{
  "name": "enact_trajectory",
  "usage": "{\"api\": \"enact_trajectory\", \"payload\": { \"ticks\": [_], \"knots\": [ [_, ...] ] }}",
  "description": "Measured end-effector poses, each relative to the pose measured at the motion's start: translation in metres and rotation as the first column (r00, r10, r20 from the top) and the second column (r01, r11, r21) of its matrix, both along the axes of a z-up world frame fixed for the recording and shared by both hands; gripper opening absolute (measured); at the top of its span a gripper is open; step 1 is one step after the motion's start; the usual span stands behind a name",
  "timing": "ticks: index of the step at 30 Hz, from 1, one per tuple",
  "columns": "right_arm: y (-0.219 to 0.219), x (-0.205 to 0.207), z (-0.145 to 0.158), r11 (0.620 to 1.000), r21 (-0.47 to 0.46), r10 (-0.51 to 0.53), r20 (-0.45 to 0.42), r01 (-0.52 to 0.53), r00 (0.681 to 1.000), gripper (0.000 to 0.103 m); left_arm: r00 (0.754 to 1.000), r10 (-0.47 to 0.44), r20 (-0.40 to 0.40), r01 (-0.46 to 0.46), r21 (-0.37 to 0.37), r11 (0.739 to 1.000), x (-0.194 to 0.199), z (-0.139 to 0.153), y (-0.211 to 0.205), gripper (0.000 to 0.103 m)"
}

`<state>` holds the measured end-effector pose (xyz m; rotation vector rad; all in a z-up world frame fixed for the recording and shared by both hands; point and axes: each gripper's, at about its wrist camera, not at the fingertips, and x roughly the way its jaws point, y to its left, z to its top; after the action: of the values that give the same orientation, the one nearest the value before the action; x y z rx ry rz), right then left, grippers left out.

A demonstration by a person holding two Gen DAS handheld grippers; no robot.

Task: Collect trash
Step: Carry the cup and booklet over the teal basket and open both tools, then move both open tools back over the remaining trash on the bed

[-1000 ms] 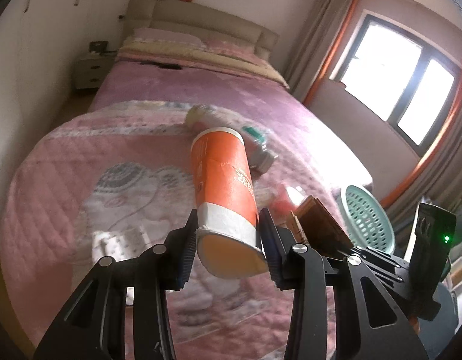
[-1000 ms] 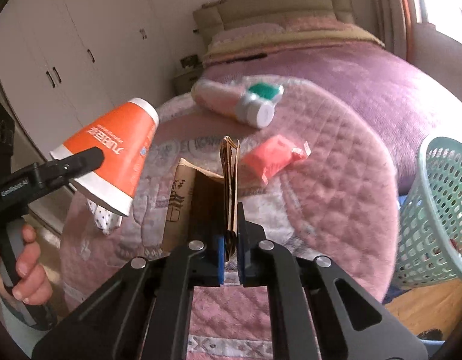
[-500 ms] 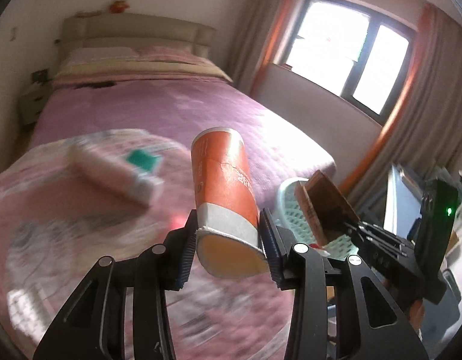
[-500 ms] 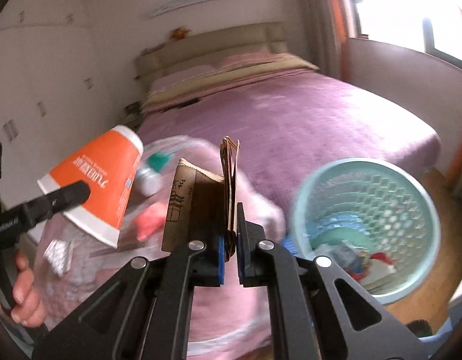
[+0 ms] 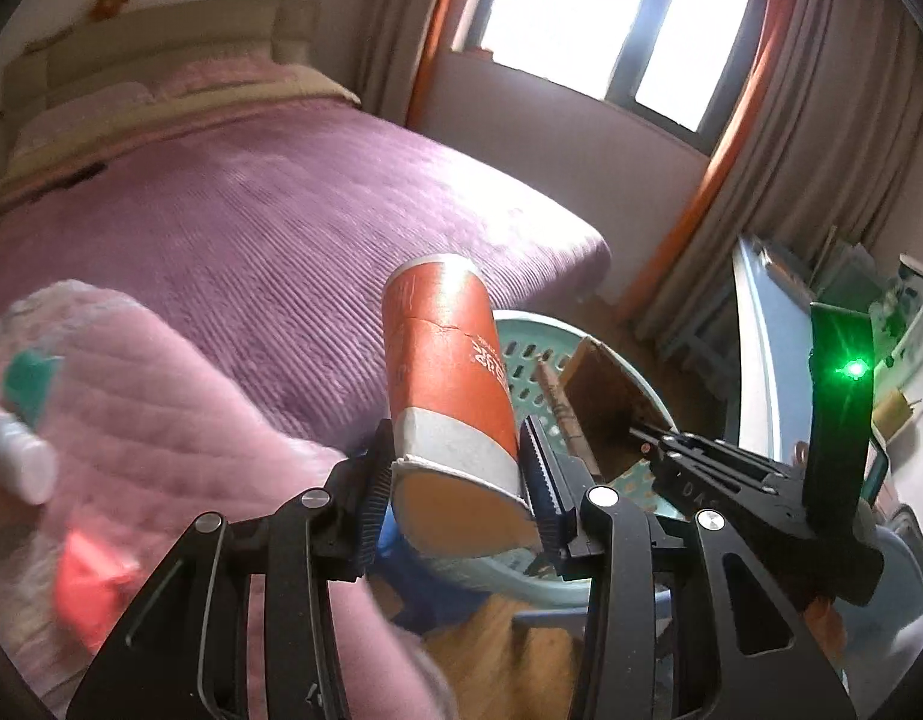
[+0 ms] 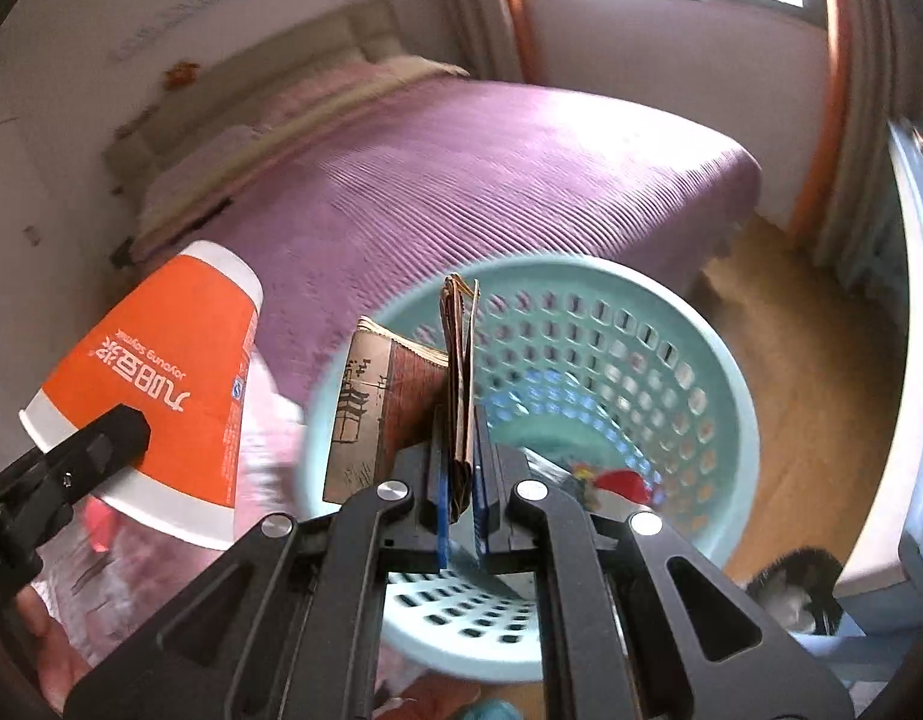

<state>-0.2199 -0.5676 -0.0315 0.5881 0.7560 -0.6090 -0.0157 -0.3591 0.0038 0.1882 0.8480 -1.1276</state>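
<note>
My left gripper [image 5: 455, 474] is shut on an orange and white paper cup [image 5: 446, 372], held near the rim of a teal plastic basket [image 5: 524, 354]. The cup also shows in the right wrist view [image 6: 161, 384]. My right gripper [image 6: 458, 474] is shut on a flattened brown paper bag [image 6: 401, 396], held right over the teal basket [image 6: 689, 432], which holds some trash. The bag also shows in the left wrist view [image 5: 599, 402].
A bed with a purple cover [image 5: 269, 228] lies behind the basket. A pink quilt [image 5: 137, 396] carries a white bottle [image 5: 17, 462], a teal item [image 5: 29, 381] and a red packet [image 5: 89, 588]. A blue-grey cabinet [image 6: 917, 360] stands right of the basket on the wooden floor [image 6: 791, 360].
Both grippers swung right from the pink quilt toward the teal basket, carrying cup and bag. The basket is now right below the right gripper.
</note>
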Motion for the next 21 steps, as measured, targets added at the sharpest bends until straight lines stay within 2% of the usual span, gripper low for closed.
{"api": "enact_trajectory", "payload": {
  "ticks": [6, 8, 10, 12, 14, 18, 21],
  "knots": [
    [-0.023, -0.005, -0.022, 0.995, 0.088, -0.044, -0.028, 0.047, 0.999, 0.006, 0.999, -0.027, -0.021, 0.028, 0.047, 0.998, -0.005, -0.021, -0.034, 0.044],
    [-0.027, -0.009, -0.024, 0.992, 0.113, -0.048, -0.020, 0.050, 0.999, 0.008, 0.999, -0.039, -0.011, 0.039, 0.052, 0.998, -0.006, -0.023, -0.034, 0.050],
    [-0.030, -0.011, -0.025, 0.992, 0.110, -0.052, -0.018, 0.053, 0.998, 0.014, 0.999, -0.038, -0.001, 0.038, 0.047, 0.998, -0.008, -0.021, -0.033, 0.066],
    [-0.028, -0.013, -0.023, 0.993, 0.099, -0.058, -0.016, 0.059, 0.998, 0.024, 1.000, -0.028, -0.003, 0.028, 0.026, 0.999, -0.007, -0.016, -0.024, 0.074],
    [-0.025, -0.014, -0.019, 0.994, 0.097, -0.056, -0.002, 0.056, 0.998, 0.030, 1.000, -0.031, -0.004, 0.031, 0.007, 1.000, -0.008, -0.010, -0.014, 0.077],
    [-0.011, -0.021, -0.005, 0.997, 0.062, -0.048, 0.031, 0.046, 0.998, 0.047, 0.999, -0.025, 0.035, 0.025, -0.004, 1.000, -0.013, 0.001, 0.006, 0.082],
    [0.000, -0.022, 0.007, 0.999, 0.022, -0.040, 0.042, 0.039, 0.998, 0.049, 0.999, -0.006, 0.040, 0.006, -0.019, 1.000, -0.014, 0.008, 0.024, 0.083]
  ]
}}
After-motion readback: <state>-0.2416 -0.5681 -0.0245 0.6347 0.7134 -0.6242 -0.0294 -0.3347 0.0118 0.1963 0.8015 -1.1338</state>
